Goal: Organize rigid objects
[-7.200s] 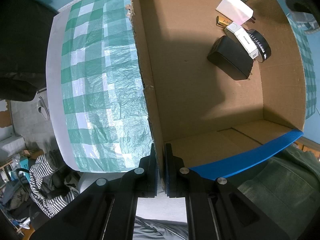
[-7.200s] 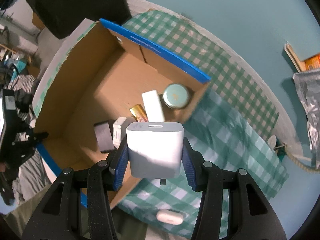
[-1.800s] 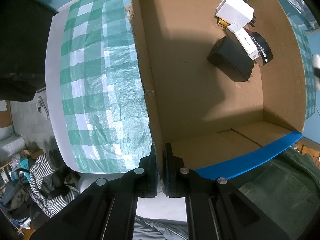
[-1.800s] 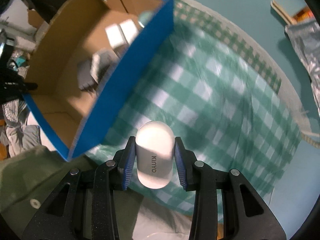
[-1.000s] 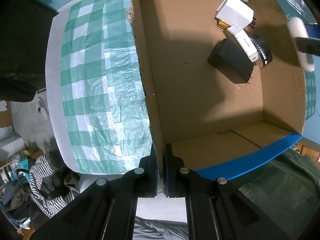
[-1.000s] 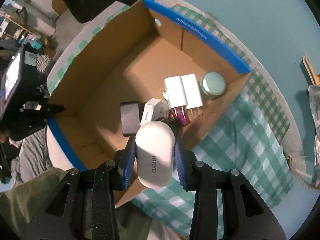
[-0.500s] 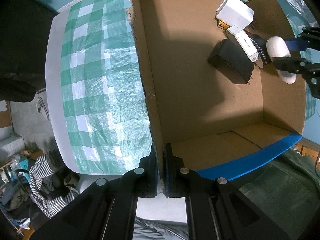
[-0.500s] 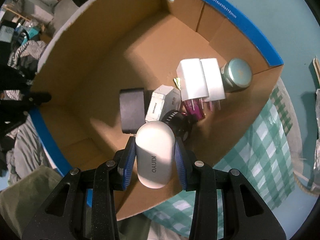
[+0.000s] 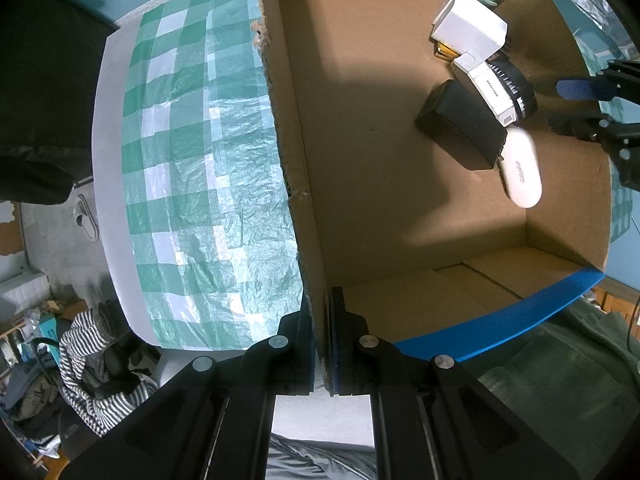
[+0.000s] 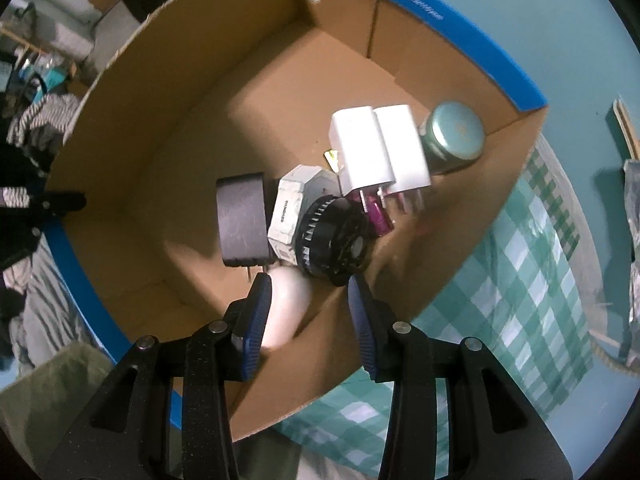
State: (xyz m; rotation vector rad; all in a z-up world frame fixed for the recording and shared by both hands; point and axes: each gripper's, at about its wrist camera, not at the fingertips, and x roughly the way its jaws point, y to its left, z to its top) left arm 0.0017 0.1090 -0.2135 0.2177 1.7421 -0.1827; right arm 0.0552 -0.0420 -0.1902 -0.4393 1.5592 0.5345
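Table: green checked cloth [image 9: 188,168], one cardboard box [image 9: 384,216].
Box contents: two white chargers [image 10: 380,148], one tin [image 10: 456,136], one black adapter [image 10: 240,216].
Left tongs [image 9: 322,344]: clenched on box wall.
Right tongs [image 10: 308,312]: just opening; white case [image 9: 520,168] released on the box floor.

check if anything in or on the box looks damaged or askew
The cardboard box's left wall has a ragged, chewed top edge with a small tear partway along. Inside, the white oval case lies loose against the black adapter, blurred in the right wrist view.
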